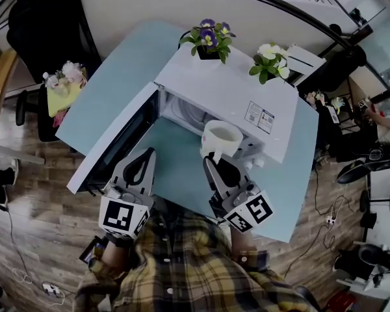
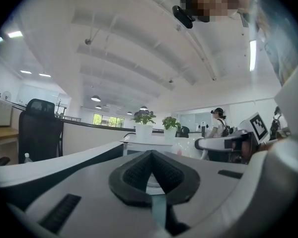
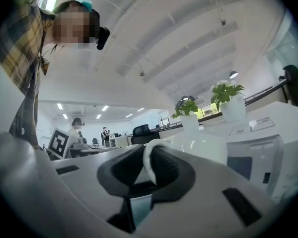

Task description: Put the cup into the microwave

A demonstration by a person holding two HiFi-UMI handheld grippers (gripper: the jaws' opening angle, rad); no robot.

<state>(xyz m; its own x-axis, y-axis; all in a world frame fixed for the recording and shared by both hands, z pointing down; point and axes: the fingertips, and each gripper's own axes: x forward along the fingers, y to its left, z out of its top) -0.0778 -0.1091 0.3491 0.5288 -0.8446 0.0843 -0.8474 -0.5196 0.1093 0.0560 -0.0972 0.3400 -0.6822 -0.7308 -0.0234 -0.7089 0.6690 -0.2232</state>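
Nearest the camera in the head view: plaid shirt (image 1: 195,265), both arms out over the light-blue table (image 1: 175,174).
Left gripper (image 1: 146,153): pads clenched tip to tip with nothing between them, confirmed in the left gripper view (image 2: 151,155). It sits level over the table, just right of the open microwave door (image 1: 127,136) and apart from the cup.
Right gripper (image 1: 213,158): clamped on the cup handle (image 3: 147,165). In the right gripper view (image 3: 148,157) the white loop of the handle stands upright between the two dark pads, and the cup body bulges just beyond the tips.
Cup (image 1: 222,137): white, upright, mouth up, carried off the table at the right gripper's tips, directly ahead of them. It is well right of the left gripper, level with its tips. From above it overlaps the front edge of the microwave (image 1: 227,90) at the right end of the opening, next to the control side. Whether the base has crossed into the cavity (image 1: 182,112) can't be told.
Microwave: white, door swung out to the left, cavity visible behind the door gap.
On top of it: a purple-flowered plant (image 1: 209,41) at the back left and a white-flowered plant (image 1: 270,58) at the back right.
Past that: a white partition (image 1: 149,5) and a black chair (image 1: 42,31) at the far left.
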